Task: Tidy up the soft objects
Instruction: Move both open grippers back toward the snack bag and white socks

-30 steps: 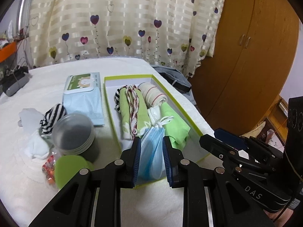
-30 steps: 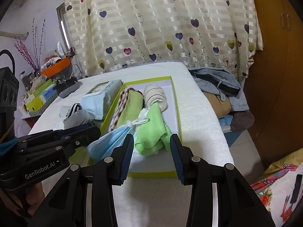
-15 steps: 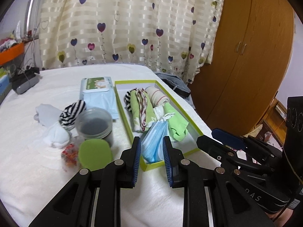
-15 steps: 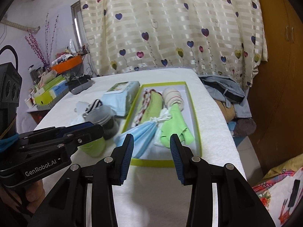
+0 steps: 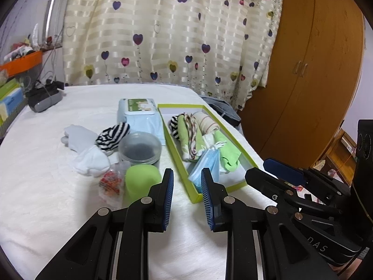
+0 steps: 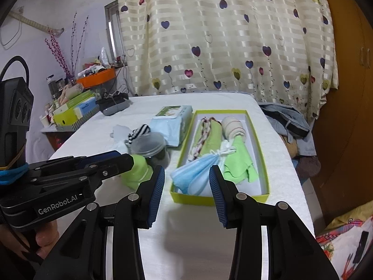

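Both grippers have pulled back from the box since a second ago, and the blue mask no longer sits between my left fingers. Now my left gripper (image 5: 186,198) hangs over the white cover with its jaws parted and nothing in them; my right gripper (image 6: 186,196) is spread wider, also bare. Just ahead of both lies the blue mask (image 6: 193,175), resting in the near end of the green-rimmed box (image 6: 263,154), beside the green cloth (image 6: 240,163).
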### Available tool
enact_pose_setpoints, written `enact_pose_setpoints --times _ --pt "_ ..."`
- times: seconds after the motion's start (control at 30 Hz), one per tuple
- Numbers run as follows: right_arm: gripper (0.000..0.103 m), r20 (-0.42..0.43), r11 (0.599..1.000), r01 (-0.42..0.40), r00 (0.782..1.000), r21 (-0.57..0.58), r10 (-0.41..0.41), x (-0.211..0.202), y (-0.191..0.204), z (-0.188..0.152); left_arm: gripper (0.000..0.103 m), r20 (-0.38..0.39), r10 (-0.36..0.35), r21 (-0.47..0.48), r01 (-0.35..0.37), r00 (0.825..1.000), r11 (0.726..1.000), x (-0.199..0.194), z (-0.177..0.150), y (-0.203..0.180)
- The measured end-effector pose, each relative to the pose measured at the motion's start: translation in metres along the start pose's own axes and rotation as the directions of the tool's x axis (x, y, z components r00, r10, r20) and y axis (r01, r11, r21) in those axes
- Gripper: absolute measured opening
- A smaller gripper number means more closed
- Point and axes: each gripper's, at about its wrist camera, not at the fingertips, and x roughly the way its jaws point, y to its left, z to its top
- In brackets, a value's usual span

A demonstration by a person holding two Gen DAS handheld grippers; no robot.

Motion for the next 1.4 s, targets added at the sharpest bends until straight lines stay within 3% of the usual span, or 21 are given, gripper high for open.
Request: enact_pose_setpoints --times 0.6,1.03,1.4 --pt "0.041 -0.015 0.998 -0.042 0.999 -0.041 0.042 0.010 0.019 0.002 0.023 0.016 0.030 -0.037 -0.029 0.999 0.999 -0.010 -0.003 0.027" --pt "0.042 -0.031 0.994 -0.085 0.996 -0.073 0.083 0.025 0.035 0.005 0.027 0.019 0.115 -0.109 -0.112 0.993 0.988 -0.010 -0.004 0.073" --pt "0.041 -0.060 0.993 -0.095 0.994 -0.072 0.091 0.042 0.035 0.003 0.037 -0.075 0.129 -0.172 -0.140 0.989 0.975 0.028 -0.015 0.107"
